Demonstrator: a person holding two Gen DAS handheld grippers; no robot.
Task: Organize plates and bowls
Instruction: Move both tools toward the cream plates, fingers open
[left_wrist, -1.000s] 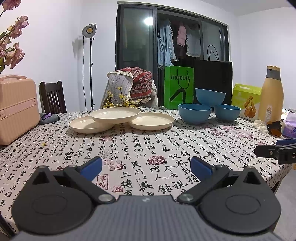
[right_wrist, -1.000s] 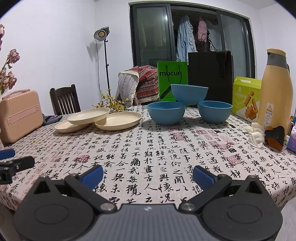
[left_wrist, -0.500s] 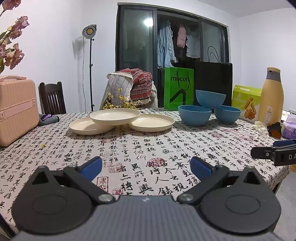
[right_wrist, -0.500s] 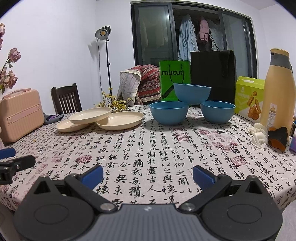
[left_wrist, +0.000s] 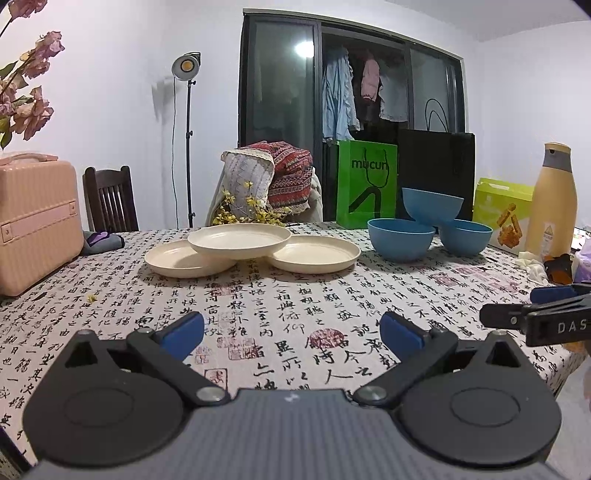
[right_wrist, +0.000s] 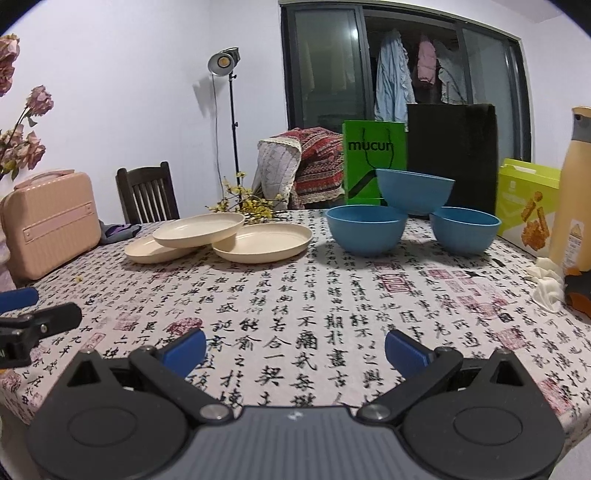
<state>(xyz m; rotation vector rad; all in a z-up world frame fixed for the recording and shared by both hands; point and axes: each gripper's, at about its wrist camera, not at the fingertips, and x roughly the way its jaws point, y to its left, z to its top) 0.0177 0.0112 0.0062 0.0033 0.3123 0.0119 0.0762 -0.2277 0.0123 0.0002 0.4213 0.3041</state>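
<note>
Three cream plates (left_wrist: 240, 240) and three blue bowls (left_wrist: 400, 239) sit toward the far edge of the bench (left_wrist: 295, 295), which wears a cloth printed with black calligraphy. I hold my left tool (left_wrist: 291, 332) and right tool (right_wrist: 295, 349) low over the near edge, each with its blue-padded jaws spread wide and nothing between them. The plates lie left of centre: two flat on the cloth, the third resting across both. The bowls stand right of centre in the same fashion, two on the cloth with the third perched on their rims. From my left camera the right tool shows at the right edge of the bench; from my right camera the left tool shows at the left edge. A pink case (left_wrist: 37, 218) stands at the left edge. A tan bottle (right_wrist: 572, 192) and a yellow-green box (right_wrist: 526, 203) occupy the far right corner. A green bag (left_wrist: 365, 184) stands at the far edge behind the bowls.
</note>
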